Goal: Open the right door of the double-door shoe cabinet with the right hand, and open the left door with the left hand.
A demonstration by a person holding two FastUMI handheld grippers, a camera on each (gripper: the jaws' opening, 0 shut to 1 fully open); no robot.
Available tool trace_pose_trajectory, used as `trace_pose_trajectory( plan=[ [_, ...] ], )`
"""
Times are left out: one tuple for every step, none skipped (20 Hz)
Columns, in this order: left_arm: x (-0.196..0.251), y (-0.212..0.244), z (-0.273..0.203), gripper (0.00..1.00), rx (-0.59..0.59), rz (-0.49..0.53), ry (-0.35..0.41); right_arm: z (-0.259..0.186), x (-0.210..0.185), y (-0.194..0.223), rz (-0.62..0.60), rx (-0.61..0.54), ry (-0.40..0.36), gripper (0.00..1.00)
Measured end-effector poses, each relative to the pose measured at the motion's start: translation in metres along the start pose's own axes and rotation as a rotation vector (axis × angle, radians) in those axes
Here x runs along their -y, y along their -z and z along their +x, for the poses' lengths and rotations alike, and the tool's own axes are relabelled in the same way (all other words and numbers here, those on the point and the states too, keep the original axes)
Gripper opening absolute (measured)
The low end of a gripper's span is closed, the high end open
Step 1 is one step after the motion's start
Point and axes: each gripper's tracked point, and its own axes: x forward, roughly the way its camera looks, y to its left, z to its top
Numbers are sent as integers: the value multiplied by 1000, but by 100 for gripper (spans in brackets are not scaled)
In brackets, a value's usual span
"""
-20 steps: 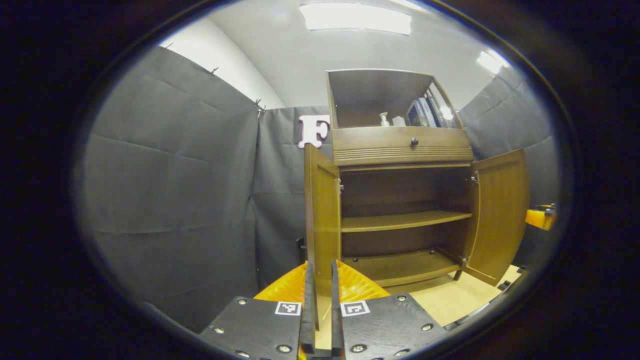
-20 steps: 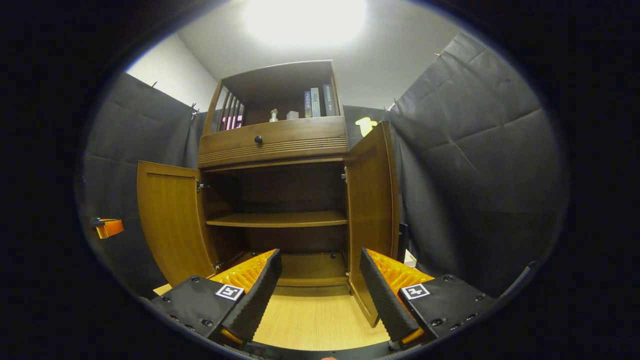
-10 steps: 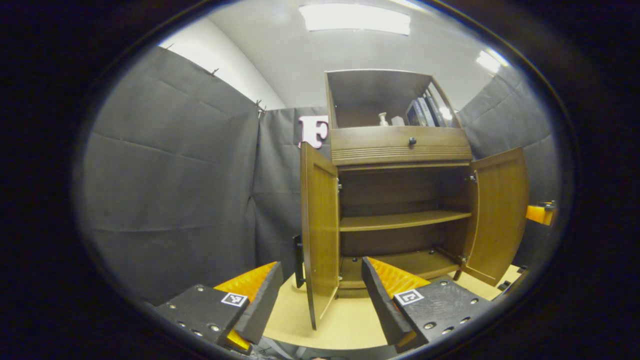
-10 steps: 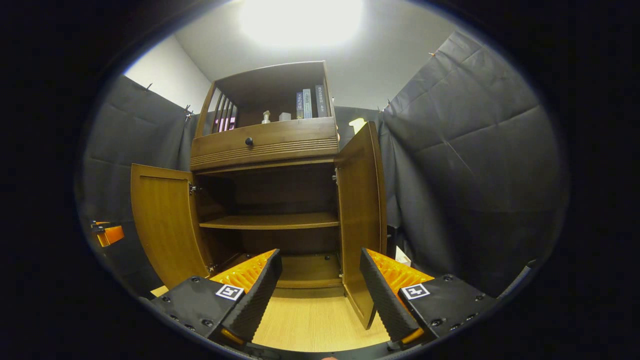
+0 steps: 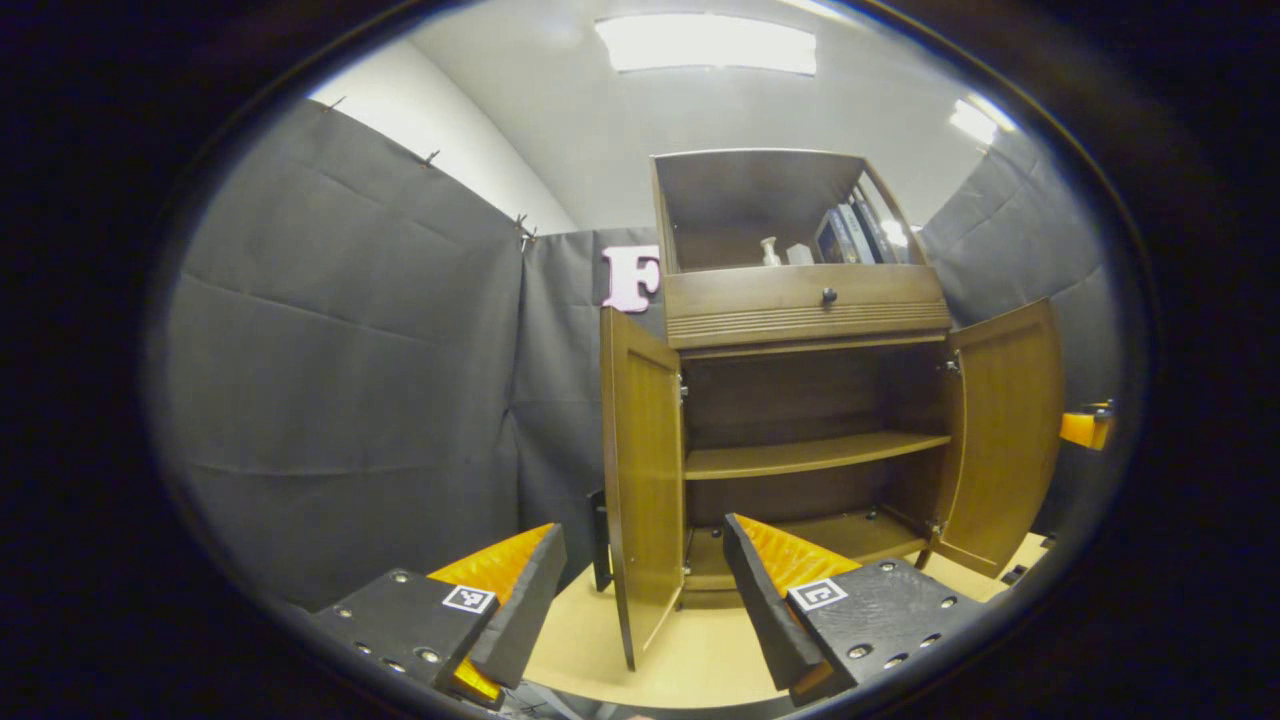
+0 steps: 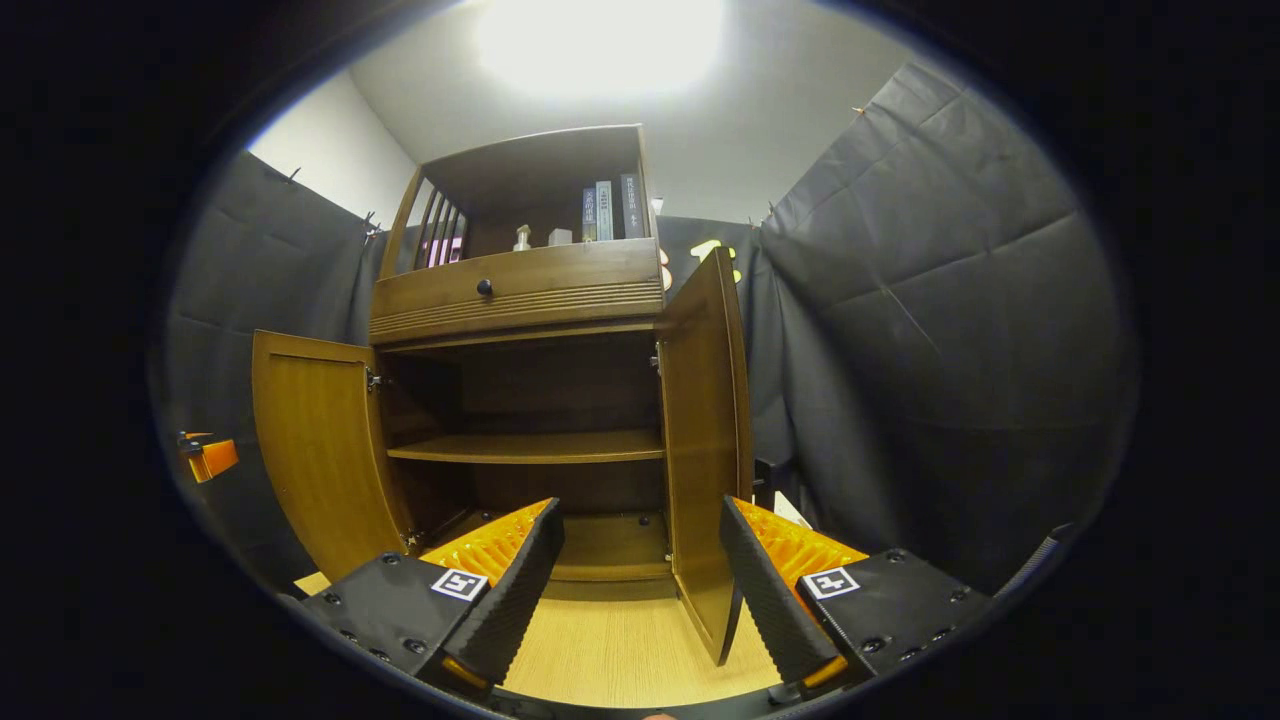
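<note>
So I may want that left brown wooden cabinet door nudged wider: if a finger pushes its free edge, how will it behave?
The left brown wooden cabinet door would probably swing stiffly as one rigid panel, since it hangs on a metal hinge. It looks solid, so likely heavy enough not to flutter. Its smooth face may let fingers slip.

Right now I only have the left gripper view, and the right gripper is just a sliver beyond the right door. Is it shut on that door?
Observer: No. In the right gripper view the right gripper is open, its fingers wide apart. The right door shows its free edge between them, not clamped.
Operator: And the left door? I see it nearly edge-on.
Observer: From that side the left door shows its whole inner face, swung well clear of the shelf.
</note>
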Motion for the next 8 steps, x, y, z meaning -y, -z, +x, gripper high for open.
trace_pose_trajectory(
  plan=[
    [0,0,0,92,1,-1,1,0,1,0,2,1,0,99],
    [1,0,1,92,3,-1,4,-1,3,0,4,2,1,98],
    [2,0,1,92,4,0,7,-2,4,0,4,4,3,94],
    [2,0,1,92,3,2,9,-2,5,0,4,5,7,94],
    [2,0,1,92,4,4,13,-2,5,-1,5,6,9,94],
    [2,-1,1,92,7,5,17,-2,5,-1,6,6,10,98],
    [2,-2,1,92,9,6,20,-3,5,0,5,4,12,98],
    [4,-2,1,92,13,7,27,-3,5,-1,5,4,14,98]
  ],
)
